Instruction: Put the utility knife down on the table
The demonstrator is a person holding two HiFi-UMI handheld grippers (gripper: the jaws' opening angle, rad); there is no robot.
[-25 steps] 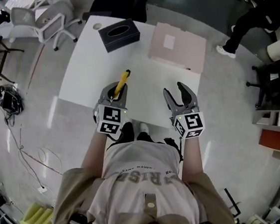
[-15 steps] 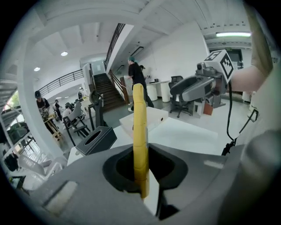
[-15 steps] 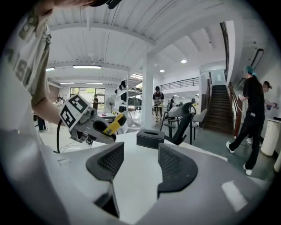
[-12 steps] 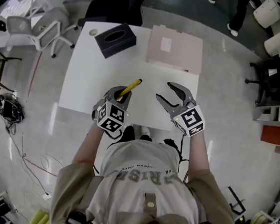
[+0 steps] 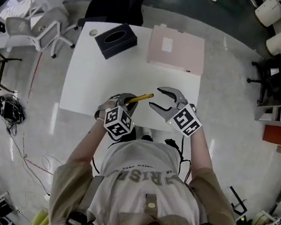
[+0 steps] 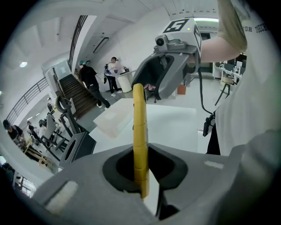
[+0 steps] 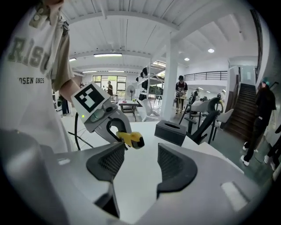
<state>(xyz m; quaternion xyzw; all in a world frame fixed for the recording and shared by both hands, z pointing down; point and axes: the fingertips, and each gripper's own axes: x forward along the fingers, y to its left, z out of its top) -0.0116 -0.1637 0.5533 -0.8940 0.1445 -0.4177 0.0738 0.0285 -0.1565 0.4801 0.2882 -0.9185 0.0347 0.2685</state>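
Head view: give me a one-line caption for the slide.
Left claw grips a yellow utility knife over the white table, the knife's tip pointing toward the open, empty right claw.

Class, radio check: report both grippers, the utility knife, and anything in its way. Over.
Left gripper shut on utility knife, right gripper open, empty. Knife over table, not yet down. Nothing in its way.

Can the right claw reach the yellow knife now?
Probably yes: the right claw is open and empty, and the utility knife juts from the left claw toward it, nothing between.
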